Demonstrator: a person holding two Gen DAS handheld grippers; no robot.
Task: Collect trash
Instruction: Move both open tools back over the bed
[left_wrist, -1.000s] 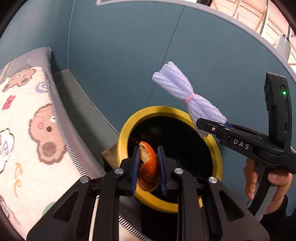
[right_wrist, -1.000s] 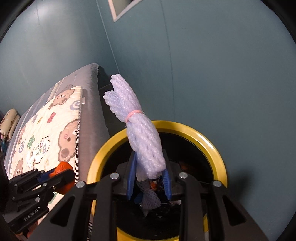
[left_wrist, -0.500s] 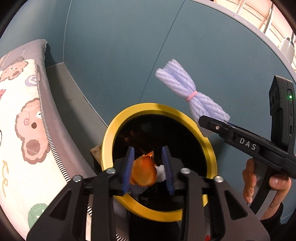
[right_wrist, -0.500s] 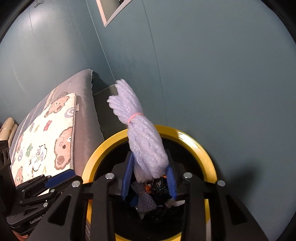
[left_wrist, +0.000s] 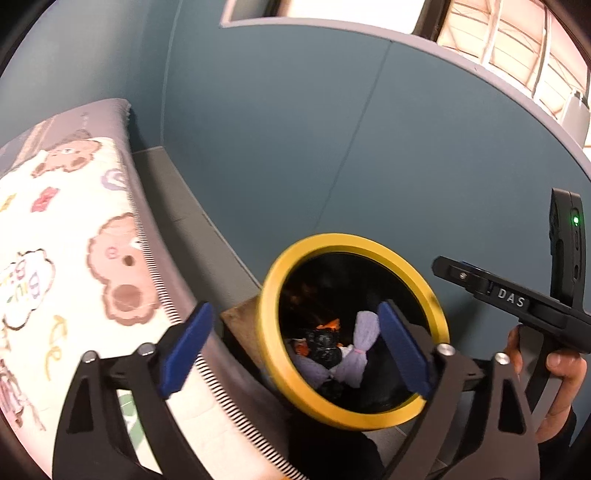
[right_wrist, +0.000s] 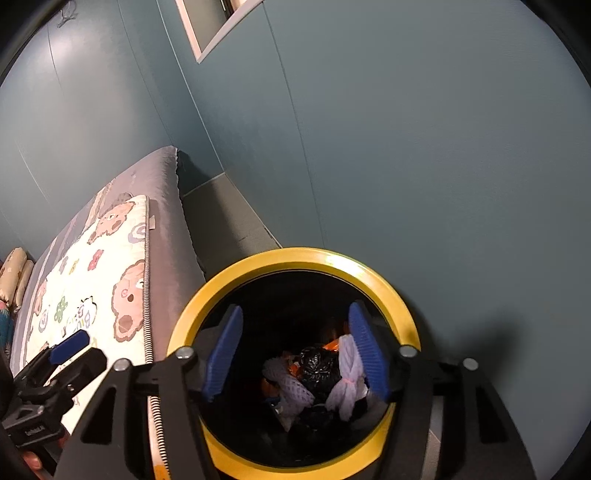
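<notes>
A black trash bin with a yellow rim stands on the floor beside the bed. Inside lie the lavender foam net bundle, an orange peel, a black bag and another foam net. My left gripper is open and empty, above the bin's left rim. My right gripper is open and empty, right over the bin mouth; it also shows in the left wrist view at the bin's right.
A bed with a bear-print quilt lies left of the bin. Teal walls stand close behind and to the right. A grey floor strip runs between bed and wall. A brown box corner sits by the bin.
Both grippers opened. The orange peel dropped from the left one and the foam net bundle dropped from the right one; both now lie in the bin. The left gripper drifted left.
</notes>
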